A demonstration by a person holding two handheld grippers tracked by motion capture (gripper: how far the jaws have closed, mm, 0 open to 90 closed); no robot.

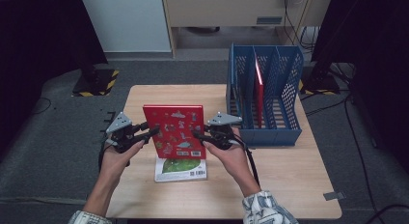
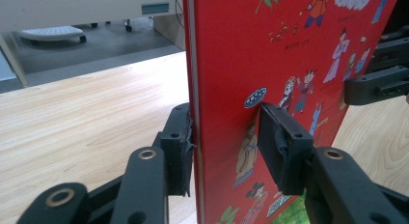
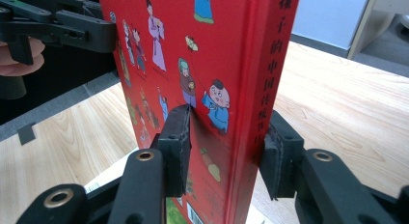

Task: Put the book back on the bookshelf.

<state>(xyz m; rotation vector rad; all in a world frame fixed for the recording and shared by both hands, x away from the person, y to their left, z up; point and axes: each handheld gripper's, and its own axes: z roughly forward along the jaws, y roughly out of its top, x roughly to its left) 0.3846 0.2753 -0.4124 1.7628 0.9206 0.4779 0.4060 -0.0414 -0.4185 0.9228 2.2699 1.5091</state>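
A red picture book stands upright over the middle of the wooden table, held from both sides. My left gripper clamps its left edge; in the left gripper view its pads press the back and front covers of the book. My right gripper clamps the spine side; in the right gripper view the book sits between the two black pads, which press on it. Each gripper view also shows the other gripper farther off at the book's opposite edge.
A second book with a green cover lies flat on the table just under the red one. At the back right stands a blue mesh file rack with a red book upright in its middle slot.
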